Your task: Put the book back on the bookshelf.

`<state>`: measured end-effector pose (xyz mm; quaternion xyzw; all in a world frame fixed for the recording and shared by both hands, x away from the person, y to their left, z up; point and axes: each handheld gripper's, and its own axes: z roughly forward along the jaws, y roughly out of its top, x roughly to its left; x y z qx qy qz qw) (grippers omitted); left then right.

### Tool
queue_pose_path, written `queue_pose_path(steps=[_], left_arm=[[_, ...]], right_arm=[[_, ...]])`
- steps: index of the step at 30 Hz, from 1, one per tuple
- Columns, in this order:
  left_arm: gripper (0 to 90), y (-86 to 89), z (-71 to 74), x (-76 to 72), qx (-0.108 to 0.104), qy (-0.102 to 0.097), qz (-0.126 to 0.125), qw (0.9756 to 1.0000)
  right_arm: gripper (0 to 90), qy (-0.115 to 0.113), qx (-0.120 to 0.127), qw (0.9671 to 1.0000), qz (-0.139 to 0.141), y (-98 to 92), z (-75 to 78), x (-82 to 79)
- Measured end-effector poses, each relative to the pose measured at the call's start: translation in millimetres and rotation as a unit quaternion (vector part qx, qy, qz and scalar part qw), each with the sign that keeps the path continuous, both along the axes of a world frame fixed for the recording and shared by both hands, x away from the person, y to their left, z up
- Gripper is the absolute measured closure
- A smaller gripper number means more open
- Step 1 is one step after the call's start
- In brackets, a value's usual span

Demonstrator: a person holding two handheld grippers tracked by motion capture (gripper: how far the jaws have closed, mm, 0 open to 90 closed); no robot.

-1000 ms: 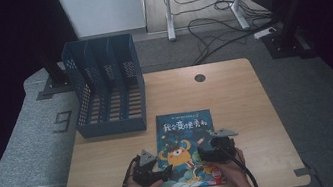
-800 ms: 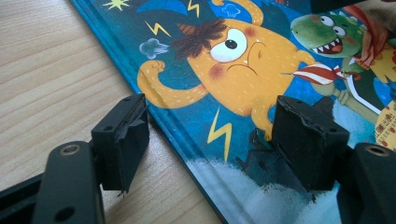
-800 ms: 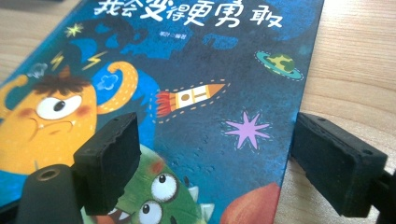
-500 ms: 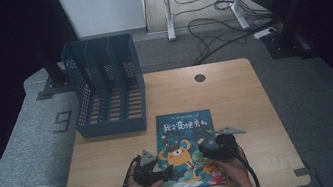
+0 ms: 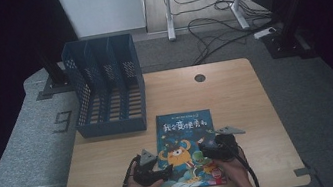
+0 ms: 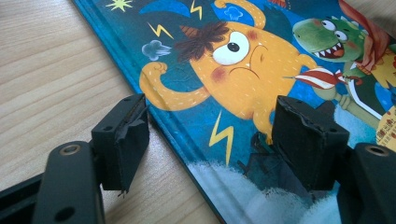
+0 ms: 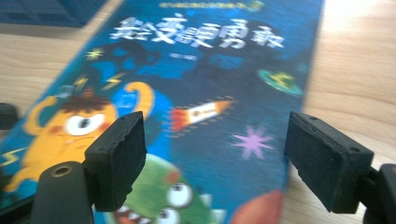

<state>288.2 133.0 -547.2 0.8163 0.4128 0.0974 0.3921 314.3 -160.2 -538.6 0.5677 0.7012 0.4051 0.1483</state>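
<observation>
Flat on the bench point(image 5: 235, 92) lies a picture book point(image 5: 187, 148), white Chinese title too small to read; left claw point(image 6: 210, 135) gapes across its edge, right claw point(image 7: 215, 158) spread above its cover.

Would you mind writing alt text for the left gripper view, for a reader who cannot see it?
The open left gripper straddles the left edge of a blue picture book lying flat on a wooden table, one black jaw over bare wood and the other over the cover. The cover shows a frowning one-eyed orange monster, lightning bolts and a green dinosaur.
</observation>
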Motion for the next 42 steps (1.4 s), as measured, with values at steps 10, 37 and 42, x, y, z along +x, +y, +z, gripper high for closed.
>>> queue_pose_path(steps=[10,37,42], left_arm=[[24.0,0.8,-0.1,3.1,0.006,-0.002,0.033,0.9994],[22.2,-4.7,-0.5,1.5,-0.018,0.009,0.018,0.9996],[21.7,-3.3,-0.6,1.6,-0.021,0.011,0.017,0.9996]], right_arm=[[18.8,0.02,0.005,0.9998,0.001,-2.2,-6.1,3.4],[22.9,0.031,0.129,0.9912,-0.002,-24.9,4.4,3.3],[25.9,0.04,0.169,0.9849,0.003,-33.2,5.1,3.9]])
